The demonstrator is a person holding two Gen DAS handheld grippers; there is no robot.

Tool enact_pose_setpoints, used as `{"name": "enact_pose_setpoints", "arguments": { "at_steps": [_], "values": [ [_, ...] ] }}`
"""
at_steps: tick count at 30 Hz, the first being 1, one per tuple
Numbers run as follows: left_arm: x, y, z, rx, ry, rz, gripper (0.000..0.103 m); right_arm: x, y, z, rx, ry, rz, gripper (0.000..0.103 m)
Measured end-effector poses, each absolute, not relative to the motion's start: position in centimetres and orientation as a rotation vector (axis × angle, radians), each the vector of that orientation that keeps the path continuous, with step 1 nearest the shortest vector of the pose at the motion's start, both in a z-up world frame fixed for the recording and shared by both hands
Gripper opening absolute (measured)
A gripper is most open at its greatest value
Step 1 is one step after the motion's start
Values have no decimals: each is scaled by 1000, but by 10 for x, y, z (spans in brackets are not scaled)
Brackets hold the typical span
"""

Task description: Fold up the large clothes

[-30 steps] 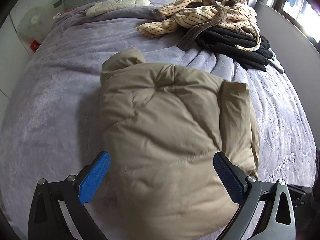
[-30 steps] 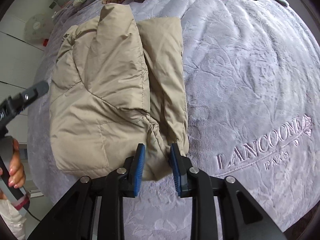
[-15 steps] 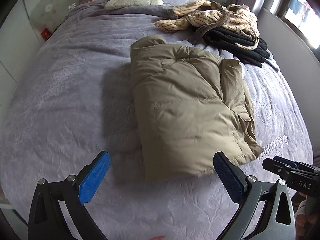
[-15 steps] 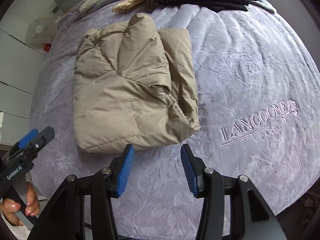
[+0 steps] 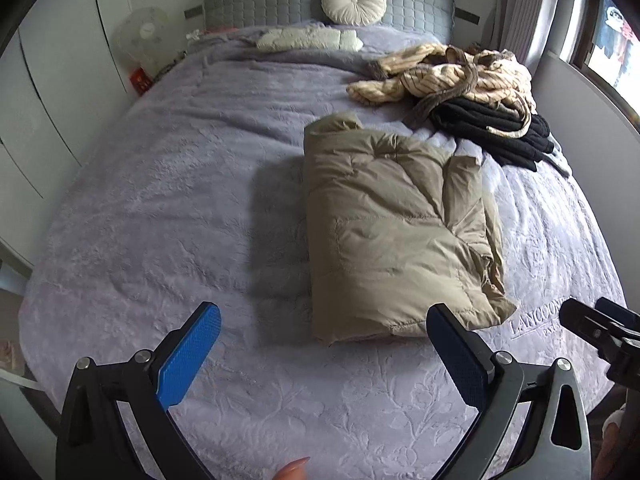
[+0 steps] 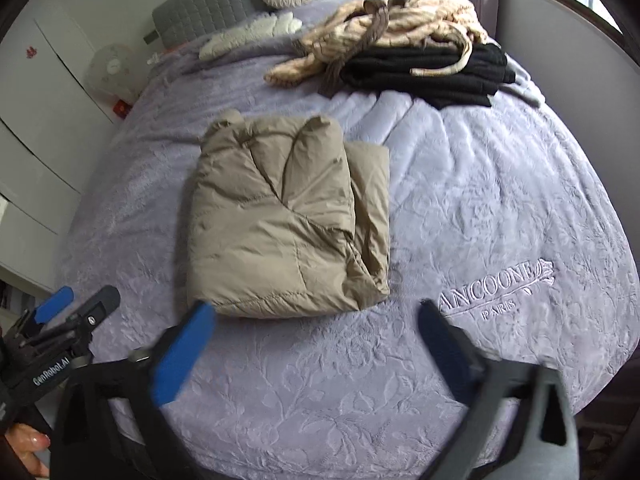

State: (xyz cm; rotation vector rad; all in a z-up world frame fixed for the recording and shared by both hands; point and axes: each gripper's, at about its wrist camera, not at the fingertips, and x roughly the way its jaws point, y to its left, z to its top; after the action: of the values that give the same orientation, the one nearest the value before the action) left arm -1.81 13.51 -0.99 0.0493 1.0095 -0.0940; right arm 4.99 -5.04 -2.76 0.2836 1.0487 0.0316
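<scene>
We hold both tongs tilted down, w/ nothing between the pads. Left tongs (image 5: 324,354) spread wide, blue pads well apart. Right tongs (image 6: 312,344) also spread wide, jaws just been opening, blurred in their own view. A fingertip (image 5: 294,471) shows at the bottom edge of left view; fingers (image 6: 28,444) grip the left handle.
</scene>
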Motion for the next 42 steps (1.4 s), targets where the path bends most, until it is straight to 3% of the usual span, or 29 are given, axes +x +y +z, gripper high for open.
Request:
{"name": "enact_pose_setpoints", "arguments": {
  "at_steps": [16,42],
  "values": [
    [-68,141,24,46,962,-9,103,30,-51,1,226,1028,-5,103],
    [-82,145,42,36,934,-10,103,18,-40,19,166,974,-12,103]
  ]
}}
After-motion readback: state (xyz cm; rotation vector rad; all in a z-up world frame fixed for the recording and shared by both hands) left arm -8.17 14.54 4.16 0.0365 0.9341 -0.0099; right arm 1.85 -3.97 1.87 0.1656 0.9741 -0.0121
